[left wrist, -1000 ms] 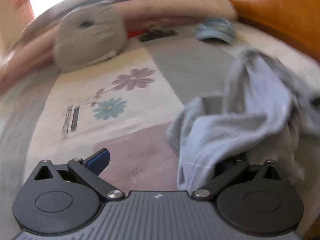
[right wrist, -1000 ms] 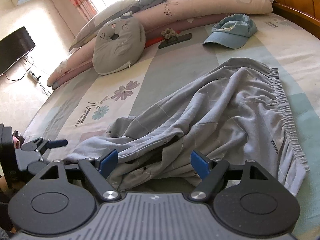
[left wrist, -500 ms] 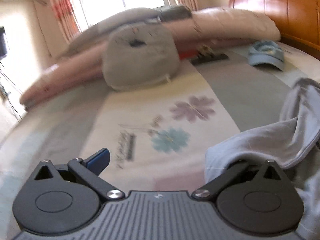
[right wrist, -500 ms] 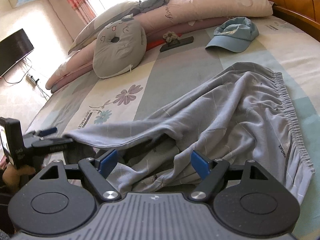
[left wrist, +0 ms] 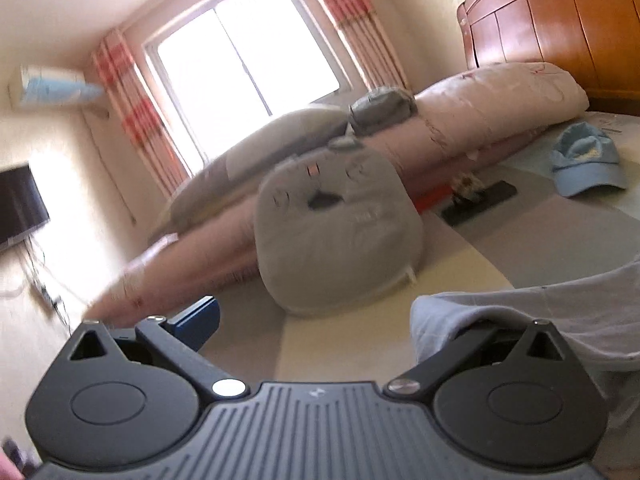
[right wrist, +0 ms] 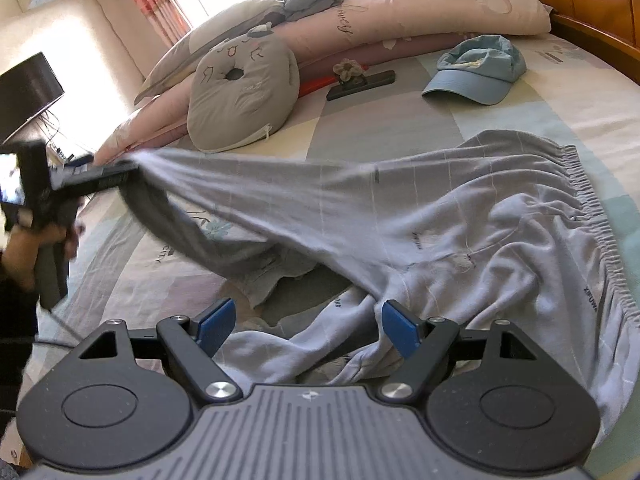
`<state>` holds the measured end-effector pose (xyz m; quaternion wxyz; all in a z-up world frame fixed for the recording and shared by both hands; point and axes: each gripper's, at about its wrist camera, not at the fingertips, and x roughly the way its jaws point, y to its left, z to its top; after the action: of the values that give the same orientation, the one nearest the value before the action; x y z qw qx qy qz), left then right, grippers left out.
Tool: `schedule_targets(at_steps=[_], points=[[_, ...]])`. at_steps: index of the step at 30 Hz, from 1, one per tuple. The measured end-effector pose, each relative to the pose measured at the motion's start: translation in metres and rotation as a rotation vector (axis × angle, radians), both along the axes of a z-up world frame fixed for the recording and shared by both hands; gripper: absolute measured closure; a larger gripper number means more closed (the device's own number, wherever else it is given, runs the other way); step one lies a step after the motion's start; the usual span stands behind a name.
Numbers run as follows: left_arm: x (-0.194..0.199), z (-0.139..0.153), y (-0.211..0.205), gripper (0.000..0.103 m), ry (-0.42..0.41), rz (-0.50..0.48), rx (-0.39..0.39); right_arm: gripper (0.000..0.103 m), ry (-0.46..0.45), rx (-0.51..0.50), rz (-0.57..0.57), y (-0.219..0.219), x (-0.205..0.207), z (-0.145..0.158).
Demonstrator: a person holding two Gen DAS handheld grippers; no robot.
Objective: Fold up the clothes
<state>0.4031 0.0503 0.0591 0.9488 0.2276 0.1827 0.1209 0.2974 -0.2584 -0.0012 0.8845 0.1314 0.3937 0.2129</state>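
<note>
My claws point(right wrist: 304, 330) carry blue pads on black arms, and under them lie pale grey-blue trousers point(right wrist: 460, 216) with thin white lines. The bedsheet point(right wrist: 400, 120) is blocks of cream, grey and mint with printed flowers. Beyond sit a grey cushion point(right wrist: 244, 96), a light blue cap point(right wrist: 476, 68), pink pillows point(right wrist: 420, 4) and red-and-white striped curtains point(left wrist: 132, 108).

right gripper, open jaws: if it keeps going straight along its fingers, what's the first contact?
Most likely the grey trousers. The right gripper points down at the crumpled lower part lying on the bed, right ahead of its open fingers. Depth is unclear, but no other thing shows in that line.
</note>
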Motion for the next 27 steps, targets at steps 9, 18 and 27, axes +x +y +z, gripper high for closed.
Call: schedule_targets(at_steps=[9, 18, 27], points=[[0.017, 0.029, -0.004, 0.0, -0.062, -0.125, 0.056, 0.019, 0.003, -0.016, -0.023, 0.018, -0.007, -0.002], [-0.008, -0.012, -0.036, 0.0, 0.063, -0.396, 0.011, 0.015, 0.011, -0.029, -0.007, 0.037, -0.004, -0.004], [-0.007, -0.032, -0.082, 0.001, 0.329, -0.66, -0.19, 0.014, 0.015, -0.044, 0.004, 0.039, -0.006, -0.002]])
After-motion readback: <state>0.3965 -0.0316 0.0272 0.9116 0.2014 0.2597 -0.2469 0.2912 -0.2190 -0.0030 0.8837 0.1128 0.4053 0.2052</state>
